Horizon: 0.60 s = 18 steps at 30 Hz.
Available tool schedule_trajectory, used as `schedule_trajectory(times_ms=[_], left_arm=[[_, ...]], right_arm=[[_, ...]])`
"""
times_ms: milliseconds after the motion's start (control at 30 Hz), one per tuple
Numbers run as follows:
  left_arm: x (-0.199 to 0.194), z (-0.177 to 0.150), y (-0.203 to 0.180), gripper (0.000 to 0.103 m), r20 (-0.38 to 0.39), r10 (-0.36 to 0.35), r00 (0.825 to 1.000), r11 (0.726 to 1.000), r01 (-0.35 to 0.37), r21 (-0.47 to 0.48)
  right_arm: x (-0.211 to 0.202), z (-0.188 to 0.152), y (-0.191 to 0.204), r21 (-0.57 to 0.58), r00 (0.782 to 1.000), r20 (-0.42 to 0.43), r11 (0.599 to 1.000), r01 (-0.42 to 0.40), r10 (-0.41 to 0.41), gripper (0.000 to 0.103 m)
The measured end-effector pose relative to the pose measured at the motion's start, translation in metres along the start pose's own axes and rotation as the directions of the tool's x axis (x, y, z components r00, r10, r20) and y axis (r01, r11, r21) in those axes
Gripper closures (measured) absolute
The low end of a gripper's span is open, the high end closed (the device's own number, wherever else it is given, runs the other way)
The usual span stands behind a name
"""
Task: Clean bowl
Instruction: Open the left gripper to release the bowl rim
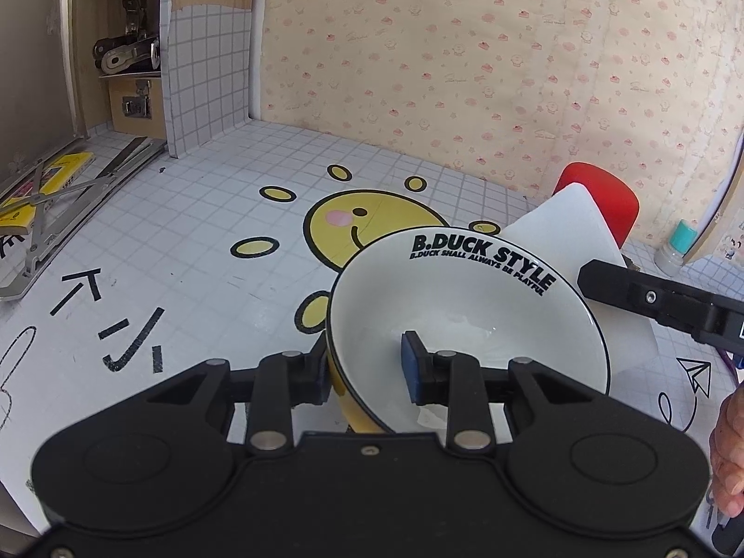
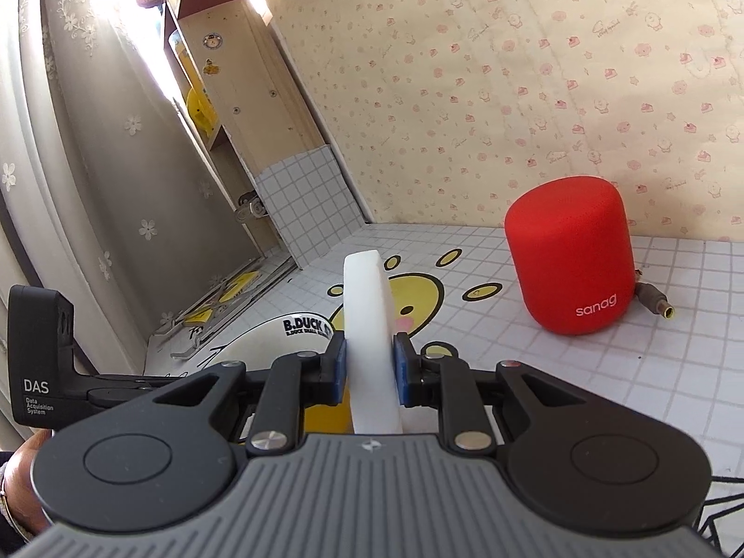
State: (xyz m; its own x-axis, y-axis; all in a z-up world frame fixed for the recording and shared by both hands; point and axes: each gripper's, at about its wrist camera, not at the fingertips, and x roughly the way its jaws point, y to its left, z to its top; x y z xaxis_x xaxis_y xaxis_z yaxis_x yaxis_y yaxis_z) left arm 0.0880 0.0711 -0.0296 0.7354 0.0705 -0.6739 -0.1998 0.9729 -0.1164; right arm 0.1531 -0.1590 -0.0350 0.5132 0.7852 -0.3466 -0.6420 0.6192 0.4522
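Covering the whole scene, the white gridded surface [image 1: 195,214] carries a big yellow smiling sun drawing [image 1: 367,223] at its middle. At 10 o'clock in the left wrist view a wooden cabinet [image 1: 135,46] stands open with metal parts on its shelf, and a folded metal stand [image 1: 69,214] lies on the surface before it. A red cylindrical speaker [image 2: 569,262] marked "sanag" stands upright at 3 o'clock in the right wrist view, well apart from the bowl, with a cable plug [image 2: 655,304] lying just beside it. A small bottle with a teal cap [image 1: 676,249] stands at 3 o'clock in the left wrist view.

The bowl [image 1: 465,316], white inside and yellow outside, is over the sun drawing, tilted, and its mouth points toward the left camera and a little up. Its bottom looks empty except for a wet shine. The left gripper [image 1: 367,372] is clamped on the near wall of the bowl, one pad inside and one outside.

The white sponge [image 2: 369,325] is a flat slab which stands on its edge, with the long axis going away from the right camera. The right gripper [image 2: 369,367] squeezes it between both blue pads. In the left wrist view the sponge is behind the far rim of the bowl, at 2 o'clock.
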Motion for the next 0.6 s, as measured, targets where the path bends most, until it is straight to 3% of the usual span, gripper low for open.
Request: schedule_trajectory(times_ms=[67,300,500,600], left_arm=[[0.000,0.000,0.000,0.068,0.004,0.001,1.000,1.000,-0.001,0.004],[-0.007,-0.001,-0.003,0.042,0.059,0.040,0.997,0.998,-0.042,0.039],[-0.011,0.001,-0.003,0.040,0.077,0.047,0.996,0.998,-0.051,0.043],[-0.014,0.001,-0.002,0.027,0.095,0.063,0.993,0.997,-0.067,0.043]], right_arm=[[0.000,0.000,0.000,0.003,1.000,0.005,1.000,0.001,-0.001,0.080],[0.003,-0.002,0.003,-0.008,1.000,0.006,1.000,0.009,-0.009,0.080],[0.001,-0.002,0.005,-0.022,1.000,0.028,1.000,0.013,-0.012,0.080],[0.000,0.000,0.005,-0.026,0.999,0.039,0.999,0.026,-0.025,0.080]])
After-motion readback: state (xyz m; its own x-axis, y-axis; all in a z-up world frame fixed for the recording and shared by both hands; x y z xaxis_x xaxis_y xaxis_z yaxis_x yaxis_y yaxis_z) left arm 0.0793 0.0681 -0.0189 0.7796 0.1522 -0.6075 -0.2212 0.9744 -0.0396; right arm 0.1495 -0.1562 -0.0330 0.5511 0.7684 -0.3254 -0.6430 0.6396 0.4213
